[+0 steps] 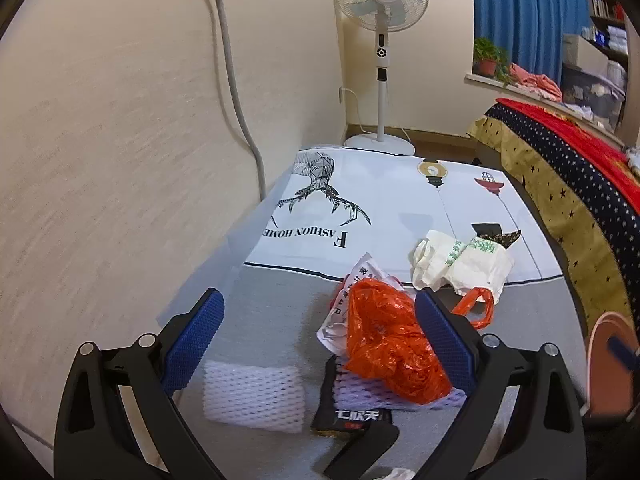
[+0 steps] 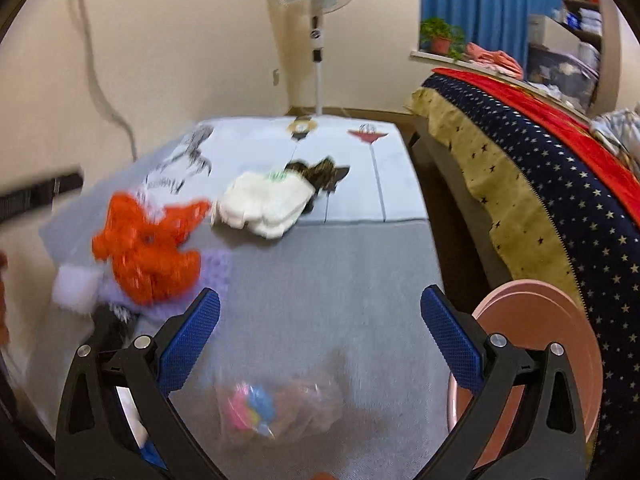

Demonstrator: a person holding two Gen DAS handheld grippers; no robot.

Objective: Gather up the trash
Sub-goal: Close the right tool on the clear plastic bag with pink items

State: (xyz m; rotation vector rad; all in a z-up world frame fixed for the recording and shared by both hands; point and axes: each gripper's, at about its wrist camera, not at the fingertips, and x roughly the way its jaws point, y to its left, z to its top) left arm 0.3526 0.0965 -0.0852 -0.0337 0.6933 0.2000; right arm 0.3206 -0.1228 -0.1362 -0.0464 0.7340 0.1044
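Now | left gripper (image 1: 320, 336) fingers spread, empty | right gripper (image 2: 320, 332) fingers spread above clear bag (image 2: 280, 408)

Warm, even indoor light, source unseen. Shadows soft. Strong fisheye bending, black vignette at corners. Left wrist view mostly sharp, slight smear on wall (image 1: 120, 140). Right wrist view motion-blurred: orange bag (image 2: 148, 248) and clear bag (image 2: 276, 404) smeared. Mild sheen on orange plastic.

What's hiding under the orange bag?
Under the orange plastic bag lie a purple foam net, crumpled printed paper and a black packet. Anything deeper is covered.
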